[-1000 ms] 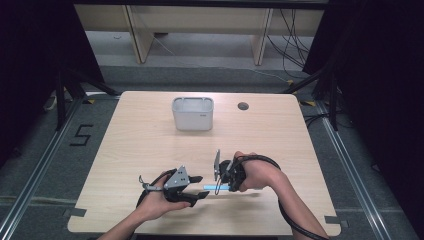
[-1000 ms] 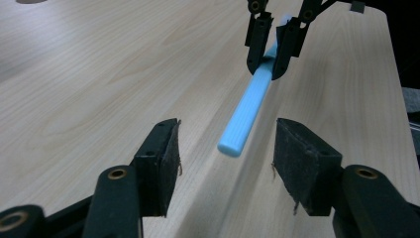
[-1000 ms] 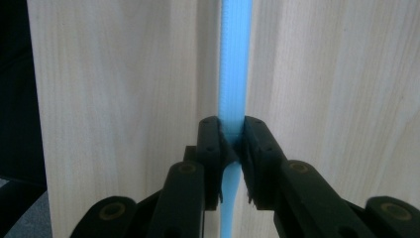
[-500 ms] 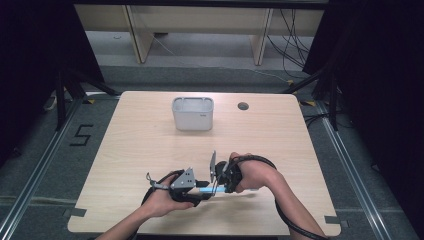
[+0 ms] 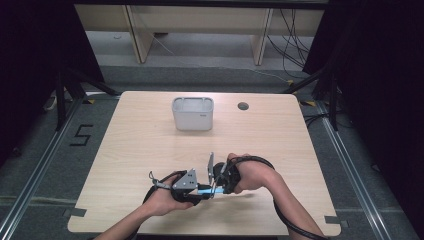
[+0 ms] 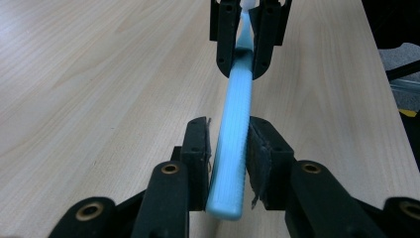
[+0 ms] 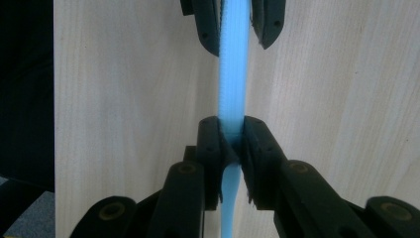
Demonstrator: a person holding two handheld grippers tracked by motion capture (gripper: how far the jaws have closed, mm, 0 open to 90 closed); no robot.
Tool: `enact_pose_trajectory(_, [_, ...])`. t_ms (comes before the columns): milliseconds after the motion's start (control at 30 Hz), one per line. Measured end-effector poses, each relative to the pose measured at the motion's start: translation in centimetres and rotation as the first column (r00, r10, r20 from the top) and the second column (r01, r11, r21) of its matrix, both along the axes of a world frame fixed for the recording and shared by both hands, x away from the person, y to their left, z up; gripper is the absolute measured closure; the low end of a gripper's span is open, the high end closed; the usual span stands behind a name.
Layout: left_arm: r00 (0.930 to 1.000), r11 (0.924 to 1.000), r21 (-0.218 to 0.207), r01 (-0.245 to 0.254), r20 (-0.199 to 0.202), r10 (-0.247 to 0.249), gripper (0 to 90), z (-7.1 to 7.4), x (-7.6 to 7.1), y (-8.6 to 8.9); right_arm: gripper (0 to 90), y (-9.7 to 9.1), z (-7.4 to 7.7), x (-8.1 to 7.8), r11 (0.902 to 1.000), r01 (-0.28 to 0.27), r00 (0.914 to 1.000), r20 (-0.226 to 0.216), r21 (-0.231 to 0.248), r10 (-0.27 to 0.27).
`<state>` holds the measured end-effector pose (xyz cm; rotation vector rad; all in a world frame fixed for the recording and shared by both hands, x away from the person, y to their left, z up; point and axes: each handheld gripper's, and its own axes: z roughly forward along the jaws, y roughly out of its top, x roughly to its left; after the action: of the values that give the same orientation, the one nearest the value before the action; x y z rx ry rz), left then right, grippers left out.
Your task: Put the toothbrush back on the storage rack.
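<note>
Left gripper view: blue ribbed handle [image 6: 233, 148] spans above the tabletop [image 6: 99, 74] between the just-closing left claw [image 6: 229, 163], pads barely touching, and the clamped right claw [image 6: 245, 44]; a premature release would drop it.

The tabletop [image 5: 150, 150] was pale wood with a fine straight grain. The toothbrush handle [image 6: 233, 129] was light sky blue, finely ribbed along its length, and near the top of the left gripper view it faded to white. The jaws of the left gripper [image 6: 229, 163] and the right gripper [image 7: 231, 148] were matt black with brass-coloured screw eyes. In the upper middle of the high view, the container [image 5: 193, 114] was pale grey-white. The floor [image 5: 45, 165] was dark grey and bore a black "5".
</note>
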<state>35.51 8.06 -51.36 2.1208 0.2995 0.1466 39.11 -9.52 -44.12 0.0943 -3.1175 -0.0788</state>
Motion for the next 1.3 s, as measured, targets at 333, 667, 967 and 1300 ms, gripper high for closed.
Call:
enact_pose_trajectory(333, [0.9996, 0.9996, 0.002, 0.029, -0.003, -0.029, 75.0, 0.1, -0.1, -0.1, 78.9, 0.2, -0.1, 0.0, 0.9992, -0.039, 0.9992, 0.004, 0.005, 0.039])
enact_pose_trajectory(667, [0.9998, 0.9999, 0.002, 0.010, 0.015, -0.010, 77.9, 0.4, 0.1, 0.4, 64.2, 0.2, 0.3, 0.4, 0.9975, -0.027, 0.9975, 0.066, 0.065, 0.023])
enact_pose_trajectory(967, [0.9903, 0.9906, 0.006, -0.136, 0.026, 0.136, 77.9, 1.2, 0.5, 2.3, 50.7, -1.9, 1.7, 0.7, 0.9601, 0.099, 0.9664, 0.205, 0.261, -0.155])
enact_pose_trajectory(1300, [0.9361, 0.9291, -0.123, -0.349, 0.003, 0.352, 77.9, 1.4, 1.2, 5.5, 44.1, -5.2, 0.3, 0.6, 0.7225, 0.376, 0.8661, 0.057, 0.580, -0.497])
